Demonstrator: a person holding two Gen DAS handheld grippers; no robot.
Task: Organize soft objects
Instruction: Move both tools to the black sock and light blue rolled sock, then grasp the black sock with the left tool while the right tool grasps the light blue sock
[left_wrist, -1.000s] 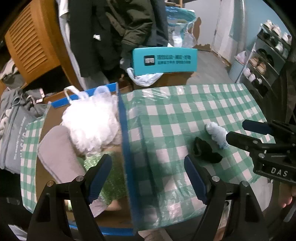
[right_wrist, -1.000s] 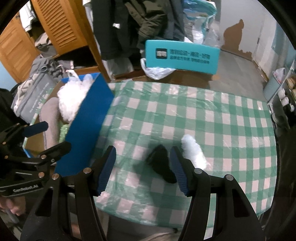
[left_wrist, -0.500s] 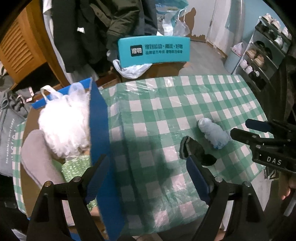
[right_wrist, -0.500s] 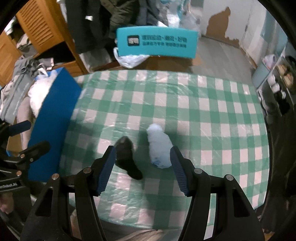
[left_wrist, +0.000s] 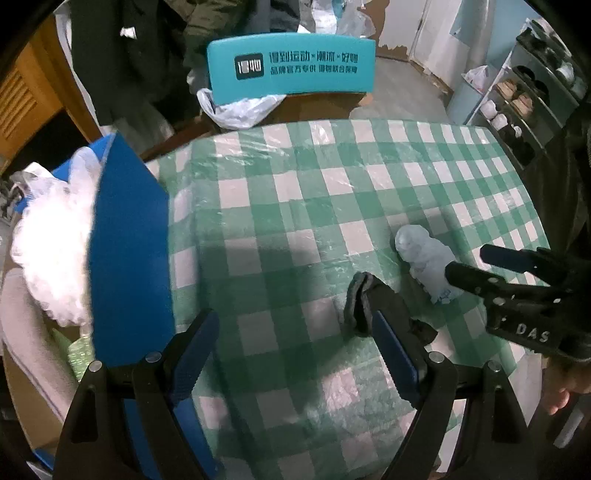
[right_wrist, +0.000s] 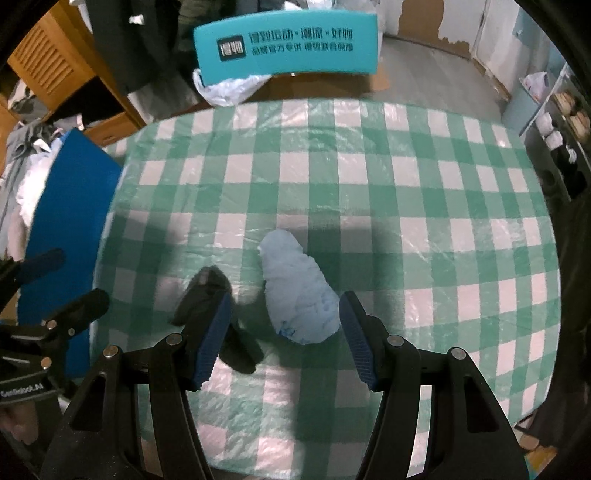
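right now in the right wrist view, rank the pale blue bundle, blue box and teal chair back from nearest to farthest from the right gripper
1. Pale blue bundle: between the open fingers of the right gripper.
2. Blue box: far left, at the table edge.
3. Teal chair back: beyond the table's far side.

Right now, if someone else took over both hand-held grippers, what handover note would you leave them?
Left hand-held gripper: open, empty, above the checked tablecloth, near the dark sock.
Right hand-held gripper: open, empty, its fingers either side of the pale blue sock.
Both socks lie side by side on the cloth.
Done: white fluffy item and other soft things already in the blue box.
Left: both socks into the box.
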